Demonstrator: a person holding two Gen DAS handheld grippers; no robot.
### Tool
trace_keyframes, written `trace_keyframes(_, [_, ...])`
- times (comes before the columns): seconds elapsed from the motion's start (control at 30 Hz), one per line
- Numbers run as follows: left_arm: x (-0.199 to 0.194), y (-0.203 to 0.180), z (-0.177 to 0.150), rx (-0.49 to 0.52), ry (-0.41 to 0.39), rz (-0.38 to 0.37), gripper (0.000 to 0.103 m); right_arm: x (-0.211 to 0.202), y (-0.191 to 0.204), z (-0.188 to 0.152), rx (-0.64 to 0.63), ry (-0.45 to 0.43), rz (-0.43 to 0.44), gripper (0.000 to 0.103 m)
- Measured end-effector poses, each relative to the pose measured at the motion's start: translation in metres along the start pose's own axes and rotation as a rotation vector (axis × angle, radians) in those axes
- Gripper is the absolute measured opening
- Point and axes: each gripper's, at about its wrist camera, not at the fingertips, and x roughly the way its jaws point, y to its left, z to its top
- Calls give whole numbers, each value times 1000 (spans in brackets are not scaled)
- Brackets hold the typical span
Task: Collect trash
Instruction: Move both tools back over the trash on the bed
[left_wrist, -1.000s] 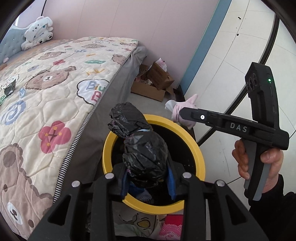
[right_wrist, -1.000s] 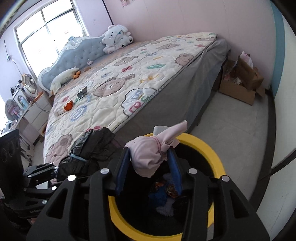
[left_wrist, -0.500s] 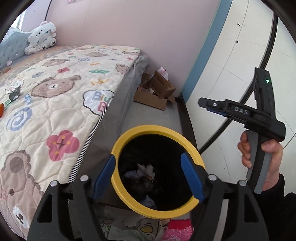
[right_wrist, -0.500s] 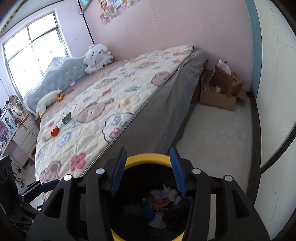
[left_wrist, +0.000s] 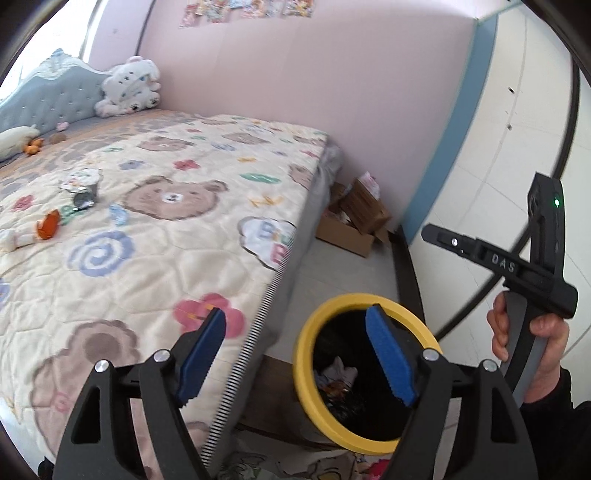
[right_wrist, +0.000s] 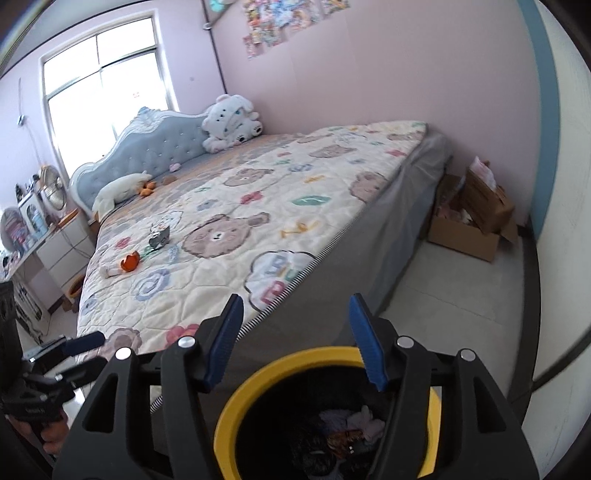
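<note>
Two grippers are seen above a yellow-rimmed bin (left_wrist: 306, 373), which stands on the floor just beside the bed's foot-end side edge, presumably so that litter from the bed can be dropped straight in.

Left gripper (left_wrist: 295, 354): jaws spread and opening further, nothing between the blue pads. It is aimed half over the bed edge, half over the bin's near rim. Released, empty.

Right gripper (right_wrist: 295, 339): jaws also parted and opening, nothing between them. It is pointed down over the bin mouth, the yellow rim (right_wrist: 236, 398) filling the lower part of its view. In the left view it is seen side-on, held by a hand (left_wrist: 532, 343) to the right of the bin.

Trash already in the bin (right_wrist: 354, 424): crumpled pale cloth or paper, dark bag material and some coloured scraps lie at the bottom. Exact items cannot be told apart in the shadow.

Trash judged still to be collected, on the quilt (right_wrist: 332, 192) toward the bed's near side edge: an orange scrap (right_wrist: 129, 261), a dark crumpled wrapper (right_wrist: 159, 237) with white paper beside it, and a pale piece (left_wrist: 14, 240) close to the orange one. All lie well apart from the bin.

An open cardboard box (right_wrist: 469, 225) of odds and ends sits on the floor at the bed's far corner, against the wall. Whether it counts as trash cannot be told.

Open, empty jaws are judged right for reaching out to the quilt litter next.
</note>
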Motion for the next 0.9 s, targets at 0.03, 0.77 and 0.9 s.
trace_keyframes(0.03, [-3, 6, 2, -7, -9, 14, 75, 4, 6, 3, -9, 0, 8, 57])
trace_keyframes(0.77, [-64, 161, 52, -147, -185, 356, 76, 131, 172, 60, -164, 17, 276, 60])
trace_keyframes(0.9, [-67, 196, 57, -186, -188, 409, 76, 160, 200, 67, -188, 44, 304, 61])
